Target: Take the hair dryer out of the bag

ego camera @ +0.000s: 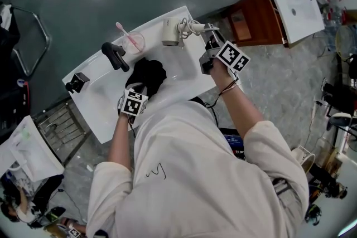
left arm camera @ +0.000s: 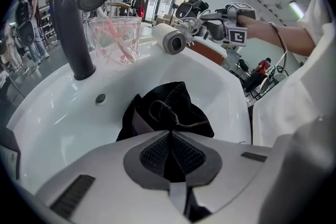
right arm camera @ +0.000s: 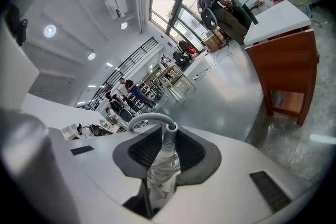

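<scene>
Right tool [right arm camera: 164, 157] is clamping the white hair dryer [ego camera: 170, 32] by its handle, barrel jutting ahead of it. Left tool [left arm camera: 170, 157], closed, is pinching the black bag [left arm camera: 168, 110]. That heavy barrel could be levering the dryer loose.

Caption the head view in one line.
Left hand-held gripper pinches black cloth bag in white sink; right hand-held gripper holds white hair dryer.

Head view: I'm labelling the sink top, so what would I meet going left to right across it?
On the sink: small black fitting → black faucet → black bag → hair dryer → right tongs.
</scene>
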Motion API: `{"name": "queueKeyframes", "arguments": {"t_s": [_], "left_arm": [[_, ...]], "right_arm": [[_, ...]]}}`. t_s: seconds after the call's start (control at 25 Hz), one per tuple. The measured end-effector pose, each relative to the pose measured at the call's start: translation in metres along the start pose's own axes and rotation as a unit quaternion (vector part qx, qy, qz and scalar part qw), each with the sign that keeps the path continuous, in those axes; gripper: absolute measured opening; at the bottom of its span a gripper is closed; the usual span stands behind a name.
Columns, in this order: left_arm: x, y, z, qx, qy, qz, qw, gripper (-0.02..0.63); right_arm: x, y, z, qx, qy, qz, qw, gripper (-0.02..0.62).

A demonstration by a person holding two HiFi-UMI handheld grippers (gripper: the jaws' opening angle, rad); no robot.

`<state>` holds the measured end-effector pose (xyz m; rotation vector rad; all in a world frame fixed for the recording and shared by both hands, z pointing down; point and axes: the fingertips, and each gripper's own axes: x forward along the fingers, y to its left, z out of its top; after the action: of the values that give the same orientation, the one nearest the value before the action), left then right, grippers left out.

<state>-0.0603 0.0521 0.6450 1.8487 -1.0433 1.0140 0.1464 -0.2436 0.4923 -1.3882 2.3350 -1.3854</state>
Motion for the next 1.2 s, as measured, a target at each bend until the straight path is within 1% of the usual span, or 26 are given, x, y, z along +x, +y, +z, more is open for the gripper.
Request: {"name": "queueKeyframes", "arguments": {"t_s": [0.32, 0.52, 0.64, 0.8, 1.0, 1.2], "left_arm": [[-0.003, -0.003, 0.000, -0.002, 0.006, -0.005, 1.0000, 0.025], [-0.002, -0.005, -0.002, 0.003, 0.012, -0.006, 0.9999, 0.025], [-0.001, -0.005, -0.004, 0.006, 0.015, -0.006, 0.9999, 0.025], [-0.001, -0.006, -0.003, 0.010, 0.019, -0.006, 0.9998, 0.026], [0.003, -0.009, -0.002, 0.023, 0.026, -0.013, 0.9993, 0.026], [0.003, -0.011, -0.003, 0.035, 0.035, -0.017, 0.9986, 0.025]], "right_arm": [[-0.015, -0.015, -0.008, 0.011, -0.014, 0.005, 1.000, 0.081], [-0.027, -0.034, -0.017, 0.049, -0.027, -0.004, 0.998, 0.086], [-0.032, -0.039, -0.023, 0.058, -0.041, -0.006, 0.997, 0.086], [-0.040, -0.045, -0.031, 0.052, -0.044, -0.009, 0.998, 0.086], [-0.046, -0.055, -0.040, 0.032, -0.031, -0.021, 0.999, 0.098], [-0.053, -0.062, -0.052, 0.018, -0.015, -0.023, 0.999, 0.101]]}}
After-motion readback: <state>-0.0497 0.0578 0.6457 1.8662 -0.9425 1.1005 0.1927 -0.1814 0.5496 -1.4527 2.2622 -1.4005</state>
